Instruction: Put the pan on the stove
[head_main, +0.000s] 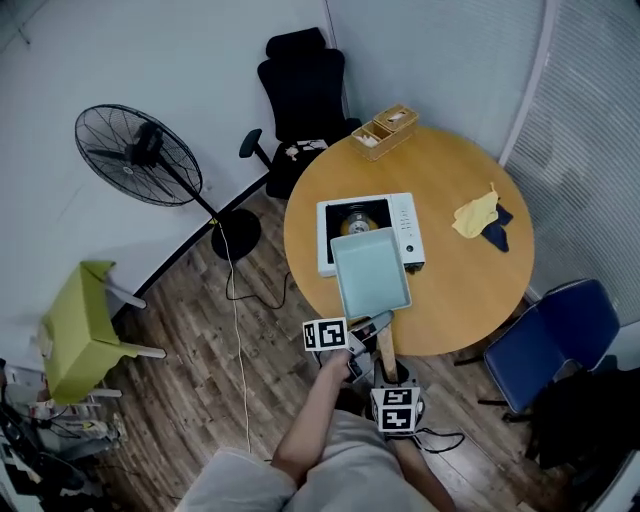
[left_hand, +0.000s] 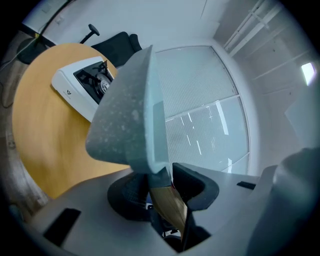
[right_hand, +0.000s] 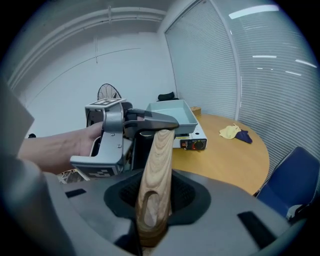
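Holding pale blue-grey square pan (head_main: 370, 270) aloft, overlapping near side of white tabletop gas stove (head_main: 408, 222) | clamping wooden handle (head_main: 385, 350): left gripper (head_main: 372, 324) jaws at neck, right gripper (head_main: 386, 372) jaws at butt | judged rigid, front-heavy, prone to tipping | above round wooden surface (head_main: 465, 290).

Pale teal pan (head_main: 370, 270) with wood-grain handle (right_hand: 155, 165), white stove (head_main: 405, 225), tan table (head_main: 470, 290), yellow cloth (head_main: 476, 213), blue chair (head_main: 555, 335), black fan (head_main: 140, 155).
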